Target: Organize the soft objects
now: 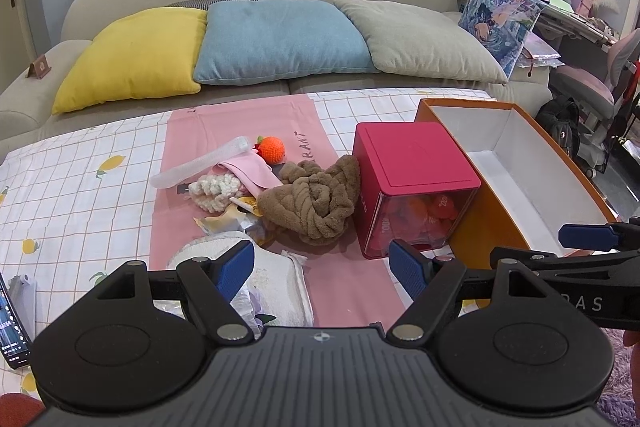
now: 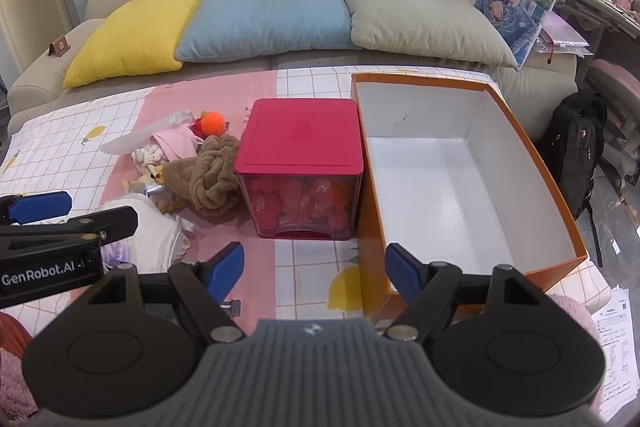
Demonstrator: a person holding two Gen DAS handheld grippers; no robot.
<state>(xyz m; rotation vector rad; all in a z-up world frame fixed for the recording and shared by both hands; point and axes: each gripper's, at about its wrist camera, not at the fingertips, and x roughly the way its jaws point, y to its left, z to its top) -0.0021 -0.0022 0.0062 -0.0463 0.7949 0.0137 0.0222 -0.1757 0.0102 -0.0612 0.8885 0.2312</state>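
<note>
A pile of soft things lies on the pink mat: a brown knotted plush (image 1: 316, 205) (image 2: 210, 175), a cream knitted piece (image 1: 214, 187), a pink cloth (image 1: 252, 173) (image 2: 176, 143) and an orange crocheted ball (image 1: 271, 149) (image 2: 211, 123). Nearer lies a white padded item (image 1: 280, 281) (image 2: 154, 231). An empty orange box (image 2: 460, 187) (image 1: 520, 179) with white inside stands to the right. My left gripper (image 1: 322, 269) is open above the white item, holding nothing. My right gripper (image 2: 314, 273) is open over the tablecloth beside the box's near corner, also holding nothing.
A red-lidded clear cube (image 2: 300, 163) (image 1: 414, 187) of red and orange pieces stands between pile and box. Snack wrappers (image 1: 236, 219) lie in the pile. A phone (image 1: 12, 323) rests at the left edge. Behind is a sofa with yellow, blue and grey cushions (image 1: 280, 39); a black backpack (image 2: 576, 155) stands right.
</note>
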